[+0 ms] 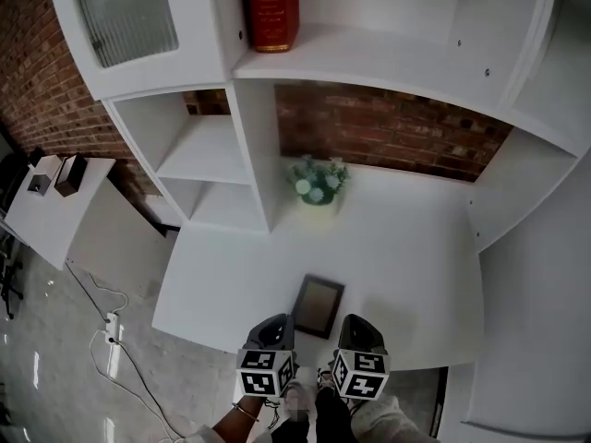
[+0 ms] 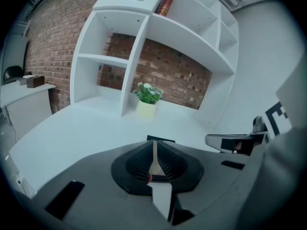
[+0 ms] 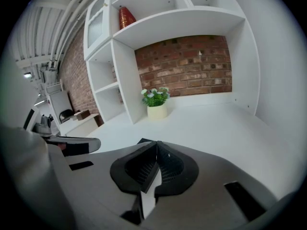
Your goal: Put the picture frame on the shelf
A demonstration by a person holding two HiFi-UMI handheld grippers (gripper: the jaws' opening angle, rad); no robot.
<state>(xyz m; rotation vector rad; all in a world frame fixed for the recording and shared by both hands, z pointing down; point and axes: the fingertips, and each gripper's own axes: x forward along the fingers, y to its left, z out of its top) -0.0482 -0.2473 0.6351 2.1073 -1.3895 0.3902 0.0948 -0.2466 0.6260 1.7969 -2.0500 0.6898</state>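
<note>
The frame (image 1: pixel 319 305) lay flat on the desk (image 1: pixel 406 247), near its front edge and at 6 o'clock from the plant (image 1: pixel 317 182). It was not yet touched. The left gripper (image 1: pixel 276 322) sat at the frame's 8 o'clock and the right gripper (image 1: pixel 356 324) at its 4 o'clock, both just beside it and apart from it. Each gripper view showed its own jaws pressed together with nothing between them. Only a dark edge of the frame peeked past the tips of the left gripper (image 2: pixel 154 143) and the right gripper (image 3: pixel 156 143).

The likely trouble was the pickup. A flat frame gives closed jaws nothing to bite, so they would have to open first. A tip driven at its edge could simply shove it along the smooth top. A push toward 6 o'clock could send it off the front edge. A thin grip on one side could let the frame pivot and drop. On the way up toward 12 o'clock, a swinging frame could clip the plant, or knock the red box (image 1: pixel 271 7) on the upper shelf (image 1: pixel 388 63).
</note>
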